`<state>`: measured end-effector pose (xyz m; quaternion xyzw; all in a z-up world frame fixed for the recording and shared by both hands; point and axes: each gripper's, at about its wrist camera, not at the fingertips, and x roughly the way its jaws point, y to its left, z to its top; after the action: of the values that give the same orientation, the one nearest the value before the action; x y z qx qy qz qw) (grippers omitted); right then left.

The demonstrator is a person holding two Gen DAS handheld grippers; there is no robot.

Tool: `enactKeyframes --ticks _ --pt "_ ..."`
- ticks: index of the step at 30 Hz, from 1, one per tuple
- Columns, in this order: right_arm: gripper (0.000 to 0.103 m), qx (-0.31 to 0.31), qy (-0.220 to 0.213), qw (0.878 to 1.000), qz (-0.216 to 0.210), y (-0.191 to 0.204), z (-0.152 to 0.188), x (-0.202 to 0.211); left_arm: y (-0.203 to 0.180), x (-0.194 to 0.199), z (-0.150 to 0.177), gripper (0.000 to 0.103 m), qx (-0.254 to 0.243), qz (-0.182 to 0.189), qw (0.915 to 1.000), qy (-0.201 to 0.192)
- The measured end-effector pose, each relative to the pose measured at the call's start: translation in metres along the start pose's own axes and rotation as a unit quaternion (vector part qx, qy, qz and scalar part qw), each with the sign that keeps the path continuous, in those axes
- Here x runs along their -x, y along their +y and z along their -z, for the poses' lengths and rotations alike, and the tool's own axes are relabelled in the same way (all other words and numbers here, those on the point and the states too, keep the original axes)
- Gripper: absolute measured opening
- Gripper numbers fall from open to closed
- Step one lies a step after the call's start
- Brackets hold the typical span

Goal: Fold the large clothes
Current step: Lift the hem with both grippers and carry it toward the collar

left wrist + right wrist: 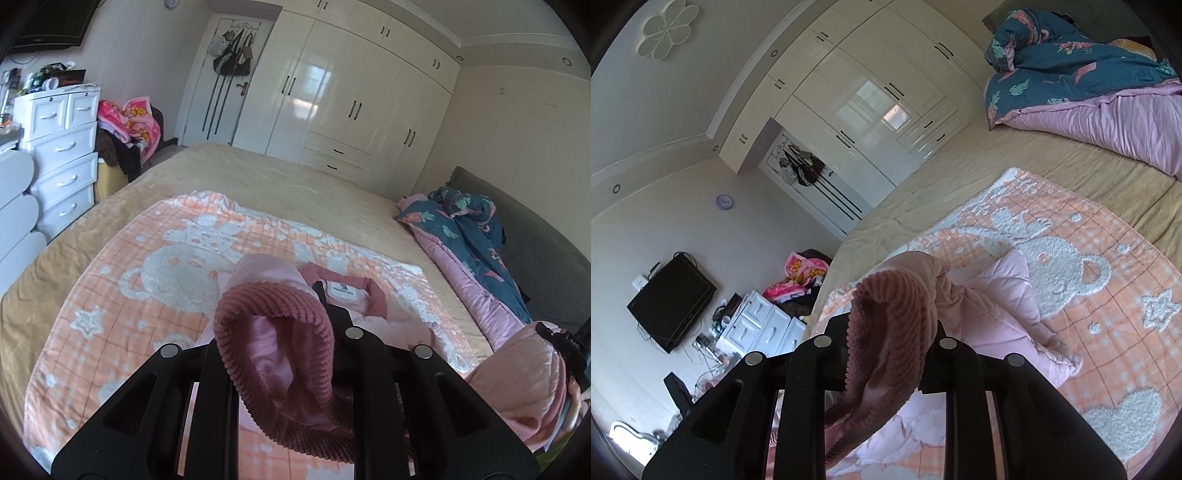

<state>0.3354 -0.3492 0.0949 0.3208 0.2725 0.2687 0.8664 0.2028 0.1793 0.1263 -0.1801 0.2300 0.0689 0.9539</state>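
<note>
bed (280, 177): beige quilted cover | on it: peach bear-print blanket (122, 295) spread flat; pink jacket (997, 295) on blanket; blue-pink floral duvet (1071, 74) bundled at far side

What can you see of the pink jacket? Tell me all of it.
The pink jacket is quilted, with a satiny lining and darker ribbed knit cuffs. A white label shows inside its dusty-rose collar. It lies spread on the blanket, collar up, both sleeves lifted. The left gripper is shut on one cuff; the right gripper is shut on the other cuff. The body looks crumpled and not yet folded.
</note>
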Motion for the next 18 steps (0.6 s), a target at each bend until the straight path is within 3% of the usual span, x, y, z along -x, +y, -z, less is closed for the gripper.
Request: enactKeyframes --ticks 10,18 --pt "0.021 -0.046 -0.009 0.999 0.021 -0.023 -0.015 -0.026 -0.001 -0.032 -0.008 0.01 -0.015 -0.043 0.9989 -0.011" --pt "0.021 -0.049 -0.015 0.998 0.041 -0.037 -0.016 -0.048 -0.005 -0.053 -0.005 0.01 -0.031 -0.06 0.9977 -0.01"
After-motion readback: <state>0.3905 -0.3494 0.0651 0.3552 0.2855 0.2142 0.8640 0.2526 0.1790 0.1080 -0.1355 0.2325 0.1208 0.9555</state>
